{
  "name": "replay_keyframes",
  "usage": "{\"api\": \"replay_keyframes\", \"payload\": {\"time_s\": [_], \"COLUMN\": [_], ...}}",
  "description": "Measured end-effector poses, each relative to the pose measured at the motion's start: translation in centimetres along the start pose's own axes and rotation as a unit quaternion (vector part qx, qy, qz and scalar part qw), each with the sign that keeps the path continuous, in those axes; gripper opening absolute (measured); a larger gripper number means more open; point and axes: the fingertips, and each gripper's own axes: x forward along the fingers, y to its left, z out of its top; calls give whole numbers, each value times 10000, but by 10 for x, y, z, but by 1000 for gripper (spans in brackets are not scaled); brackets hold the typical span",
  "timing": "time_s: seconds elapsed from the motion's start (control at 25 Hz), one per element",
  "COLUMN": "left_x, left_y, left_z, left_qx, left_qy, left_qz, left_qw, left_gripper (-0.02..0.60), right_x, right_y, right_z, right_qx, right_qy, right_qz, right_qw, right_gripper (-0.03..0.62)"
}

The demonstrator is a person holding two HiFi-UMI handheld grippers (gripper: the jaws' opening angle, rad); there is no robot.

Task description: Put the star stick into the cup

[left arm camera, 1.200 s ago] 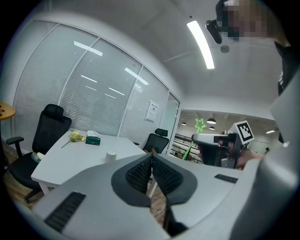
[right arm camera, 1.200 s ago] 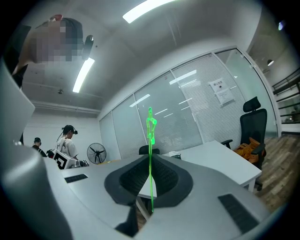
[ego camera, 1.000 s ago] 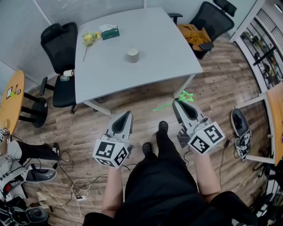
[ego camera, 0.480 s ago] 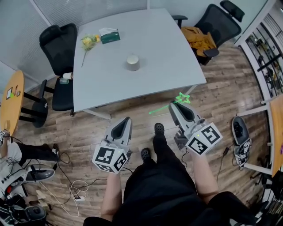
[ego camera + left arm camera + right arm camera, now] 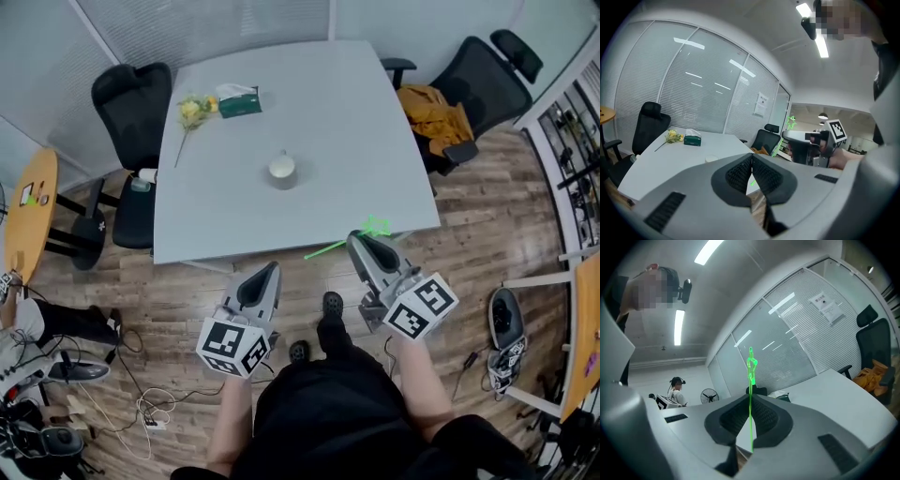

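The green star stick (image 5: 373,228) is pinched in my right gripper (image 5: 360,242), at the near edge of the grey table (image 5: 356,122). Its star (image 5: 751,364) stands upright above the shut jaws of the right gripper (image 5: 750,404), and the thin shaft runs down between the pads. The pale cup (image 5: 281,169) sits upright mid-table, well beyond both grippers. My left gripper (image 5: 266,273) hangs over the floor just short of the table, and its jaws (image 5: 751,158) are shut on nothing. The left gripper view also shows the right gripper (image 5: 806,140) with the star (image 5: 791,122).
A green tissue box (image 5: 237,101) and a yellow flower (image 5: 192,111) lie at the table's far left. Black chairs stand at the left (image 5: 131,94) and right (image 5: 478,84), the right one with orange cloth (image 5: 436,108). Cables (image 5: 150,403) lie on the wooden floor.
The person has stepped toward the table. Both grippers are now closer to its near edge, and the right one has carried the star stick from over the floor up to that edge.
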Motion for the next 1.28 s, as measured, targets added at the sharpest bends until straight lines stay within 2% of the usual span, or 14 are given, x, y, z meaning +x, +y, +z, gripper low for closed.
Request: {"api": "replay_keyframes", "payload": {"time_s": [0.52, 1.04, 1.28], "left_x": [76, 82, 88], "left_y": [0, 25, 46], "left_z": [23, 15, 15], "left_qx": [-26, -210, -256], "left_qy": [-133, -1, 21], "left_qz": [355, 742, 712], "left_qw": [9993, 9970, 9971], "left_gripper": [-2, -3, -3], "right_x": [37, 71, 90], "right_y": [-76, -90, -93], "right_z": [27, 13, 12], "right_qx": [100, 290, 272], "right_qy": [219, 490, 512], "right_qz": [482, 741, 689], "right_qw": [9985, 9956, 9959], "right_gripper": [20, 20, 20]}}
